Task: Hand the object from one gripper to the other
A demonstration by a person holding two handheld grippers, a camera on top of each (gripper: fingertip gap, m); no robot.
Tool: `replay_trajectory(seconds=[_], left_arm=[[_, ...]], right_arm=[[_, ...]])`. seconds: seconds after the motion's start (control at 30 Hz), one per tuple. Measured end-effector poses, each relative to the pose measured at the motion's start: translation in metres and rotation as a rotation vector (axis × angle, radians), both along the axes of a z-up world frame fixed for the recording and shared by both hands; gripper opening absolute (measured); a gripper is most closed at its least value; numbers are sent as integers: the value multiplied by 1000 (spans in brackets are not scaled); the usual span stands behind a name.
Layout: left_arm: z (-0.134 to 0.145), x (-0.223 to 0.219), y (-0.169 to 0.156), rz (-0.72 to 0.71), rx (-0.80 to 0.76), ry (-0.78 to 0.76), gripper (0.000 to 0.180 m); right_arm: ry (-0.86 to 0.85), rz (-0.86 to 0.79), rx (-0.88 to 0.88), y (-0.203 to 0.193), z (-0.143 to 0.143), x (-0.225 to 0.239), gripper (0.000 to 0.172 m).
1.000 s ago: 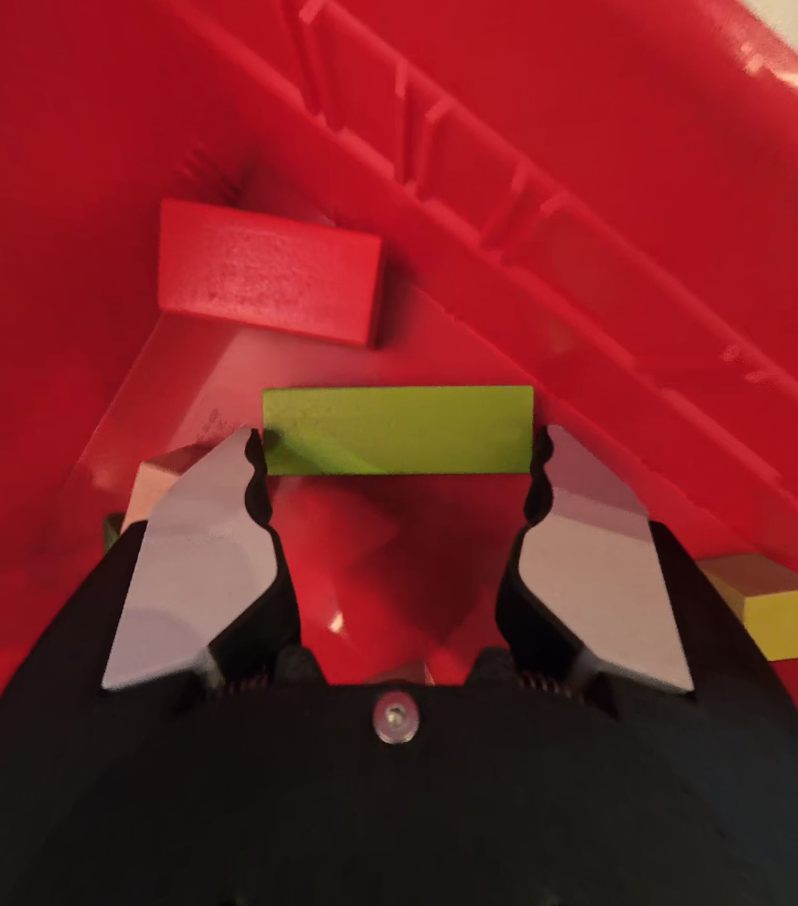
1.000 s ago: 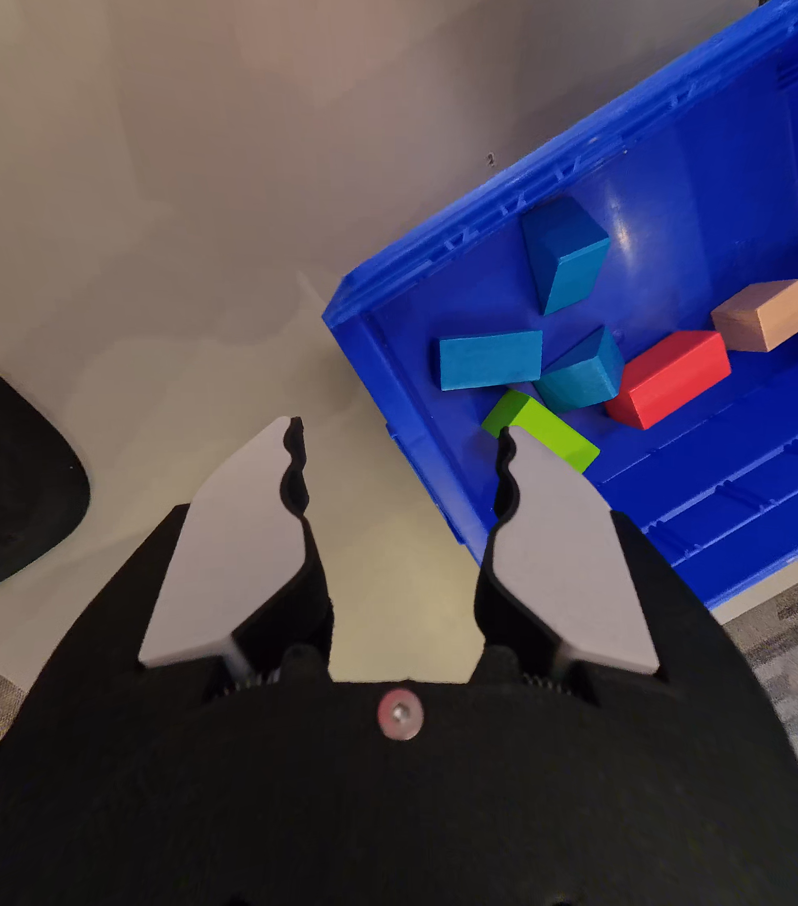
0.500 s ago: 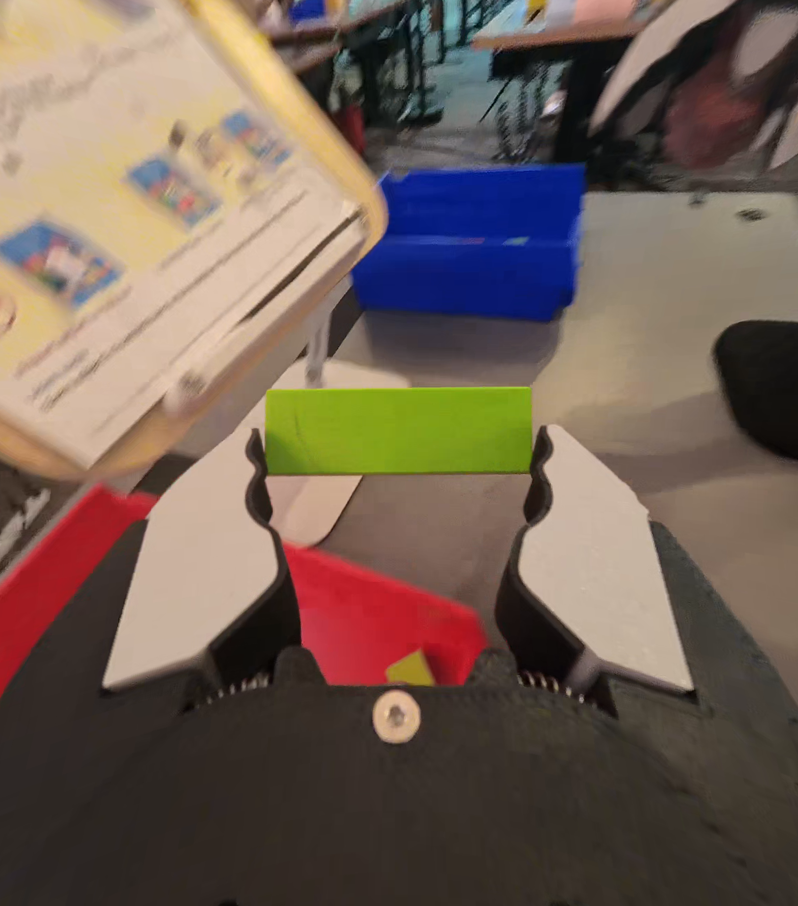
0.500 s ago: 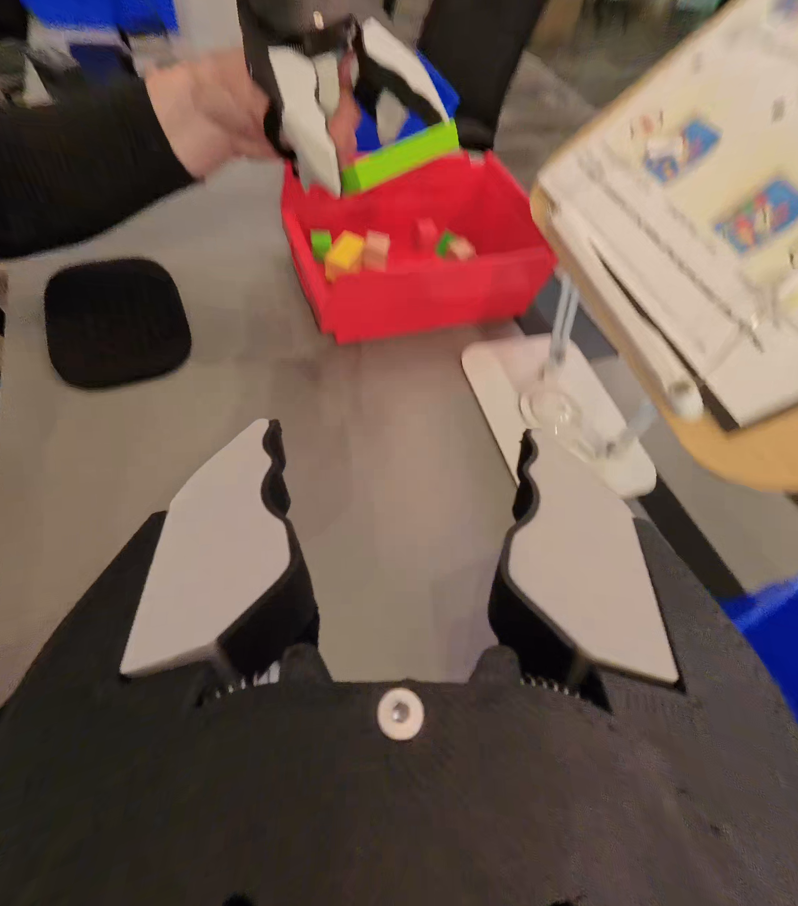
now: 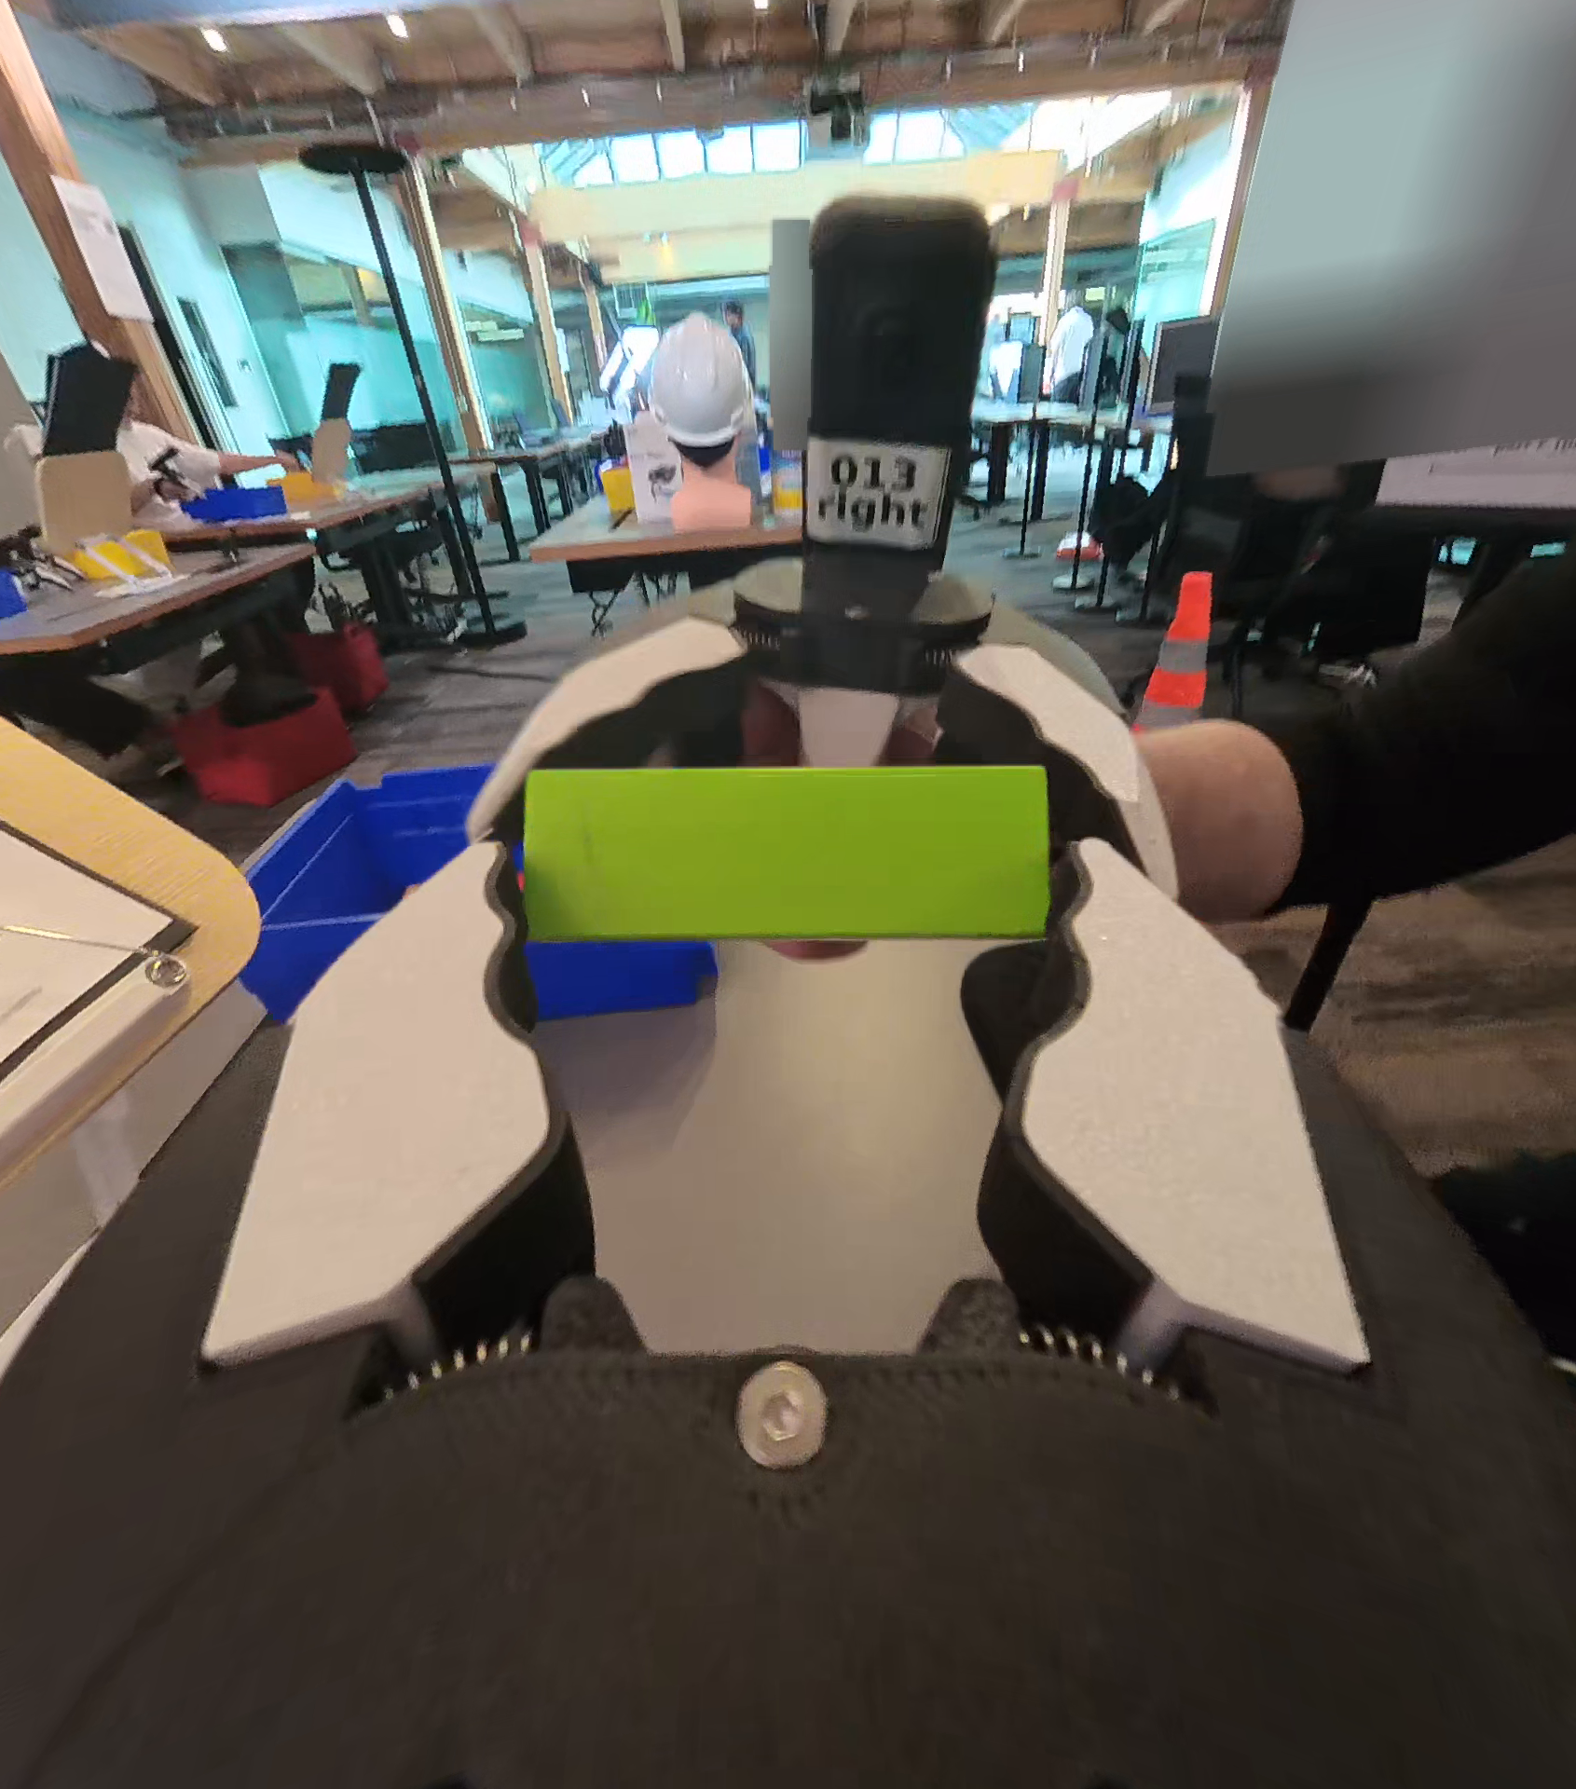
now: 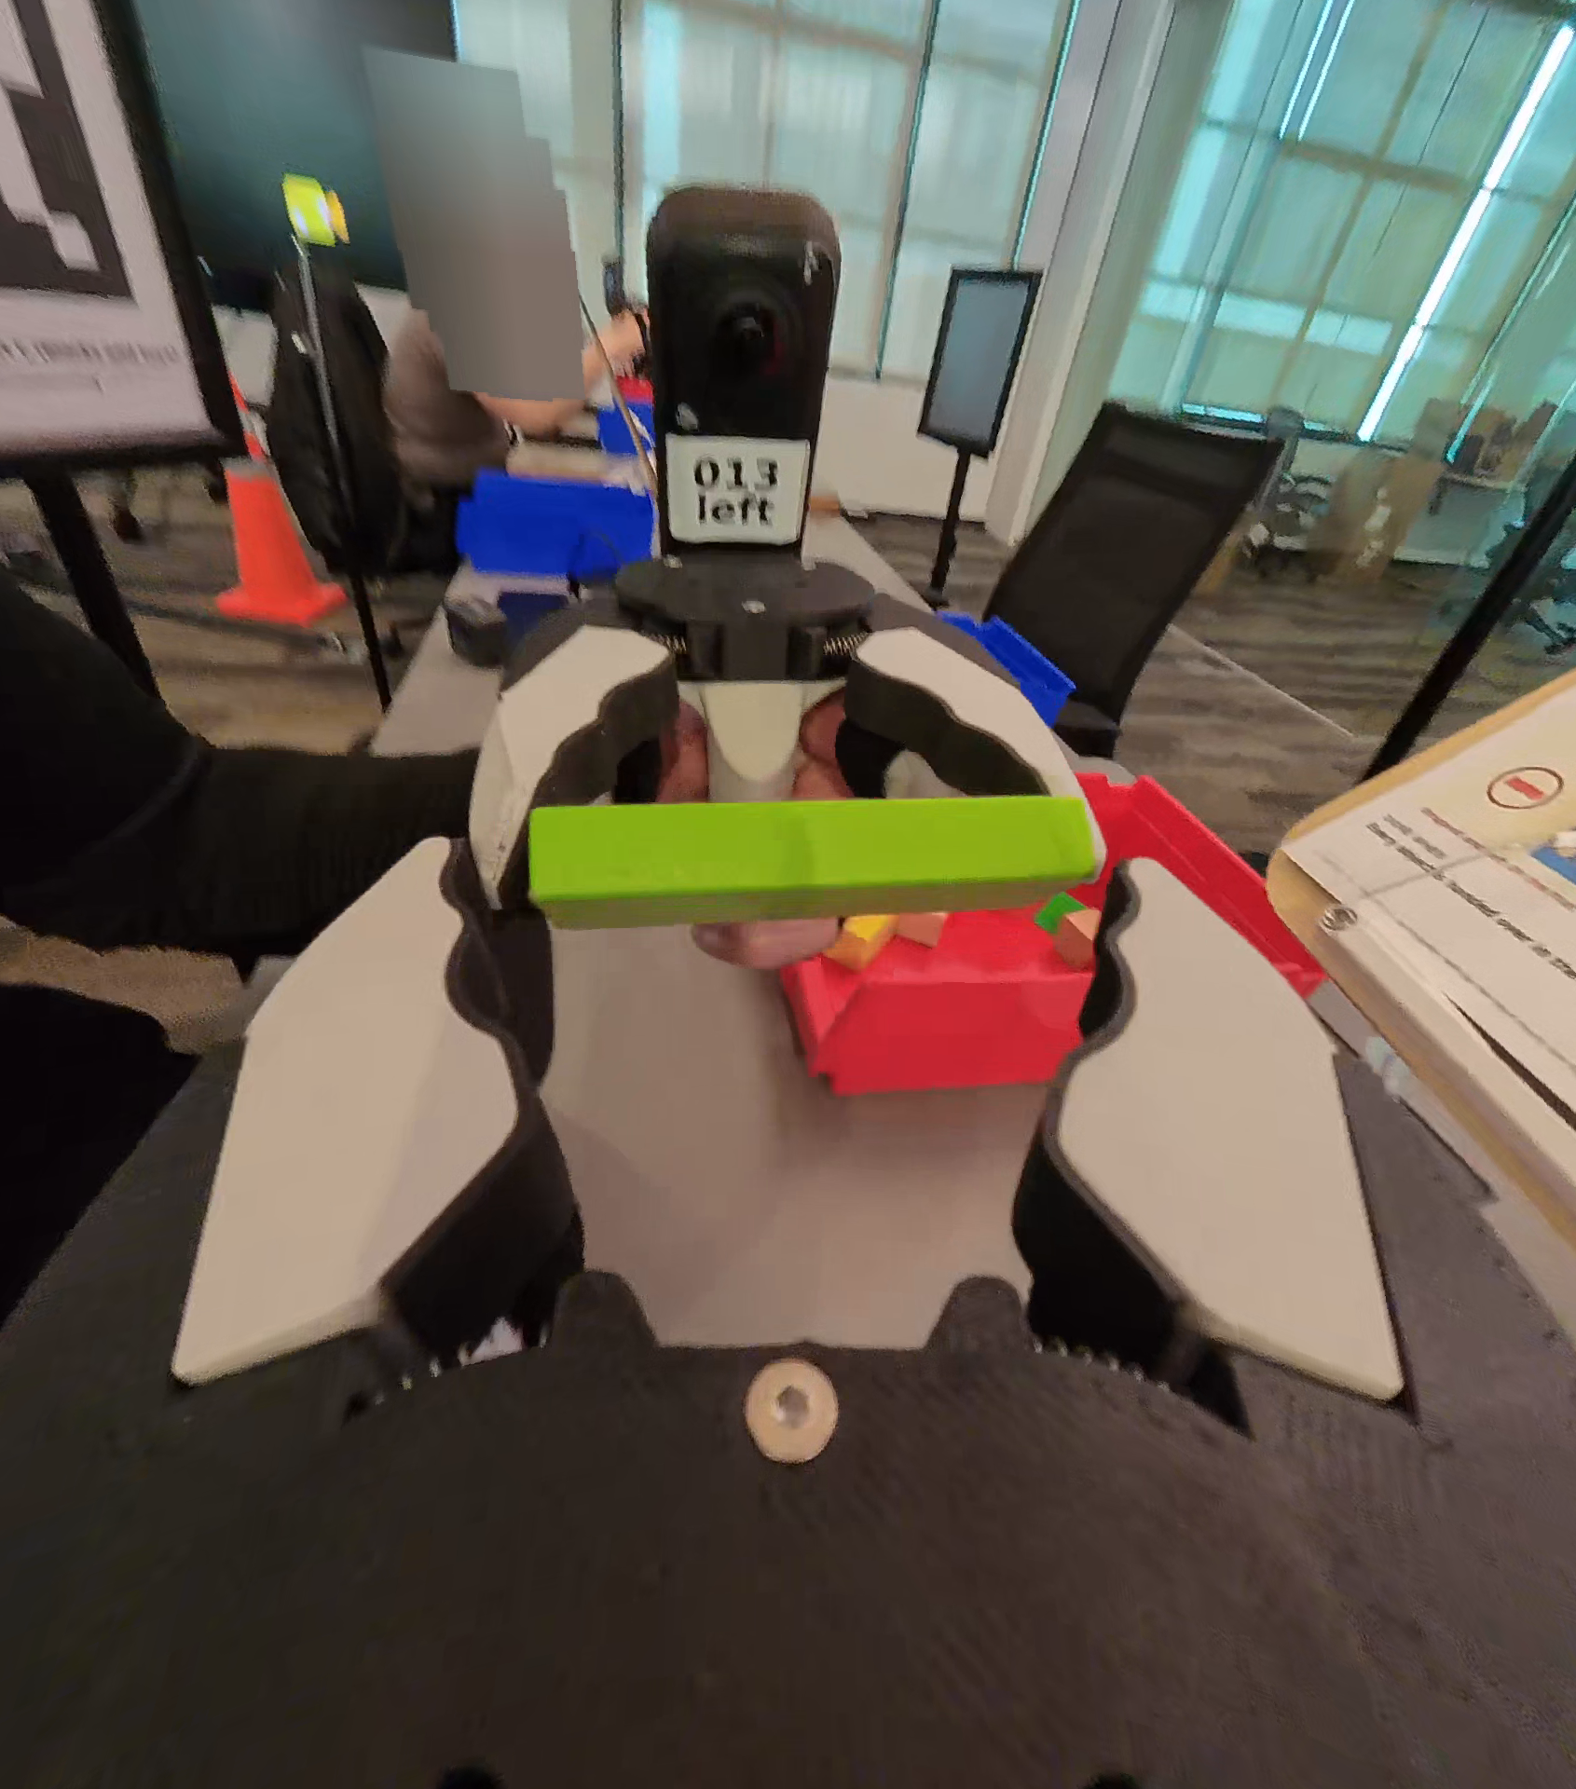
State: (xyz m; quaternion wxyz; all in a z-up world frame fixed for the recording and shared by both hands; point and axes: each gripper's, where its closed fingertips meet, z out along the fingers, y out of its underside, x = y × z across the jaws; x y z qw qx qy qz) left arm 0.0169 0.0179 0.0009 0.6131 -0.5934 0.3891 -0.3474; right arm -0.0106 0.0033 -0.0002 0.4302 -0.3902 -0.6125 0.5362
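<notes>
**Block lifted out of the red bin and brought face to face with the receiving claw**

A second ago the left claw (image 5: 786, 862) was down inside the red bin (image 6: 939, 1026), pinching the lime-green rectangular block (image 5: 786, 854) by its two short ends, while the right claw (image 6: 788, 920) hovered over the blue bin (image 5: 358, 871) with its fingers only partly apart. Now both wrist views look level across the room and straight at each other. The block is in the air above the grey tabletop (image 5: 784, 1142), lying horizontally, with the left claw's pads pressed against its ends.

The right claw has spread wide in the meantime. In the right wrist view its two fingertips (image 6: 464, 900) stand outside the ends of the block, which is framed between them. No pad of the right claw visibly presses on the block, so it carries nothing so far.

For the task, this means that picking and carrying look finished and the handover itself is at hand. The block is presented lengthwise to a claw opened to about its length, so the likely next step is for the right claw to close on it before the left one lets go. Because both claws would meet at the same short ends, the fingers are crowded there; a grip that overlaps too little could let the block swing or drop onto the tabletop.
</notes>
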Motion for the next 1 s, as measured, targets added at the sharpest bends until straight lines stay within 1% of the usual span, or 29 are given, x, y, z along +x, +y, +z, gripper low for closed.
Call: replay_trajectory(seconds=[0.17,0.27,0.3,0.4,0.53,0.67,0.83,1.0], left_arm=[[15,7,-4,-61,6,-138,102],[18,11,-2,-68,8,-186,102],[17,13,-2,-75,11,-183,102],[17,18,-1,-73,15,-200,102],[12,27,2,-74,9,-172,102],[10,28,4,-73,1,-157,102],[8,34,4,-64,23,-80,102],[5,38,5,-65,18,-26,101]], right_arm=[[150,57,-168,1,18,12,107],[219,38,-200,3,24,17,105],[241,30,-205,4,26,19,96],[254,15,-198,5,27,22,96],[255,8,-197,6,28,27,95],[208,11,-216,9,23,29,96],[185,1,-178,7,22,32,99],[176,1,-151,7,20,35,99]])
